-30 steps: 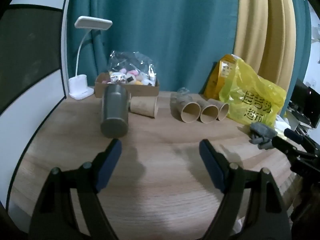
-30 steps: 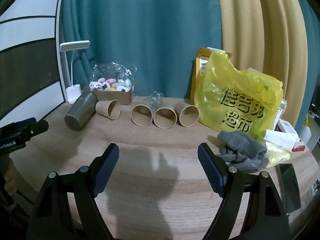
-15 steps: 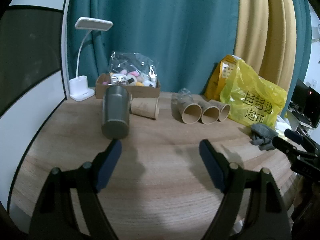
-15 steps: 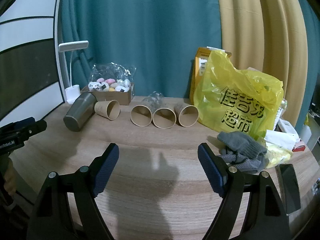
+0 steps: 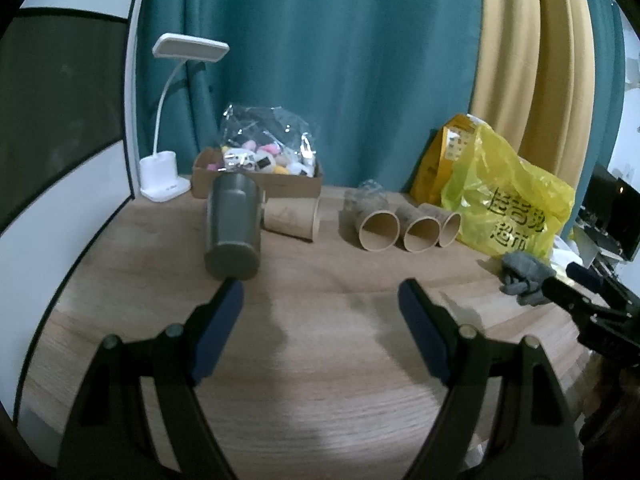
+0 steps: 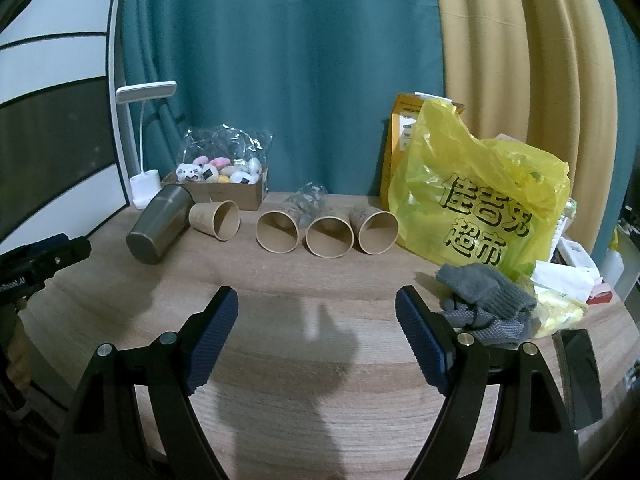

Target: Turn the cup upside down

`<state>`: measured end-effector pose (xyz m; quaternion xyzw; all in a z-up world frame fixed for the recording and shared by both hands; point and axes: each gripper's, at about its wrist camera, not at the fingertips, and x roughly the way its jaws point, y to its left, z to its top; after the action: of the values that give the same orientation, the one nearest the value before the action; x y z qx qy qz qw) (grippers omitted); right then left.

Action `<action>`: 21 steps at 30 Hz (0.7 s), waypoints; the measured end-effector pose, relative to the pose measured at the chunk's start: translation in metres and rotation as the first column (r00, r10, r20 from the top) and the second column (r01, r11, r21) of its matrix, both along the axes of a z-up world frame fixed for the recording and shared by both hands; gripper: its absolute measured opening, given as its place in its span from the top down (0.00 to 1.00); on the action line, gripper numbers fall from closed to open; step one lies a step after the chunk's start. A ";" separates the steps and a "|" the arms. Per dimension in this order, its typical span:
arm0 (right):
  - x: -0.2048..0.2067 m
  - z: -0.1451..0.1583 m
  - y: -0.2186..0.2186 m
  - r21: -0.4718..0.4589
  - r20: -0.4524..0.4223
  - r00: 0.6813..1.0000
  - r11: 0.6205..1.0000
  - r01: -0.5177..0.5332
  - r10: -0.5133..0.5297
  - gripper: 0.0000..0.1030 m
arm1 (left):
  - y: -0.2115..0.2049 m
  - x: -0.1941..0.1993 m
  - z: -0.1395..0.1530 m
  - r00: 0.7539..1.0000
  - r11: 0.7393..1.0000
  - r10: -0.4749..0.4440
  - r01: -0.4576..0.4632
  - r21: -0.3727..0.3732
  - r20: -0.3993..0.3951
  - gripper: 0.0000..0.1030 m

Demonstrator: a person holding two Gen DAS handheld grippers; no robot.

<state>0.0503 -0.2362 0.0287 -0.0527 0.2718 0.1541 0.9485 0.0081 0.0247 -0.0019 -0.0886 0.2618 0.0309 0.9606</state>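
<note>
Left wrist view: the left tool [image 5: 320,304] is spread wide and holds nothing. The steel cup [image 5: 233,229] lies on its side on the desk [image 5: 320,360], its closed bottom toward the camera, just beyond the left finger [image 5: 218,332]. I judge it stiff and heavier than paper, with a smooth wall that may slip and roll. A grip across the body near the middle seems best. A paper cup [image 5: 292,218] lies just beside it, perhaps touching. Three more paper cups [image 5: 416,229] lie in a row farther right; they look light and easy to crush, so they want a gentle grip. The desk is wood, flat and matte. The picture is a little blurred.

Right wrist view: the right tool [image 6: 318,312] is also spread and empty, well apart from the cups. The steel cup [image 6: 160,224] is at far left, near the lamp [image 6: 144,188] and a box [image 6: 224,188] of small toys. A clear bottle [image 6: 310,200] lies behind the row. A yellow bag [image 6: 476,204], grey gloves [image 6: 484,300] and a phone [image 6: 580,372] crowd the right side. Behind hang teal and yellow curtains [image 6: 280,60]. The room is dim.
</note>
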 end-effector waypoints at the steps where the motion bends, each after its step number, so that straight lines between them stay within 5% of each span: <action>1: 0.001 0.000 0.000 0.001 -0.001 1.000 1.000 -0.001 0.001 0.19 | -0.002 0.000 0.000 1.000 1.000 -0.001 0.001 0.001 -0.001 0.21; 21: 0.004 -0.001 0.001 0.002 -0.002 1.000 1.000 0.000 0.000 0.19 | -0.006 0.002 0.003 1.000 1.000 -0.002 0.002 0.011 -0.002 0.21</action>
<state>0.0541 -0.2357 0.0276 -0.0516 0.2724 0.1546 0.9483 0.0100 0.0183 0.0008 -0.0832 0.2624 0.0314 0.9608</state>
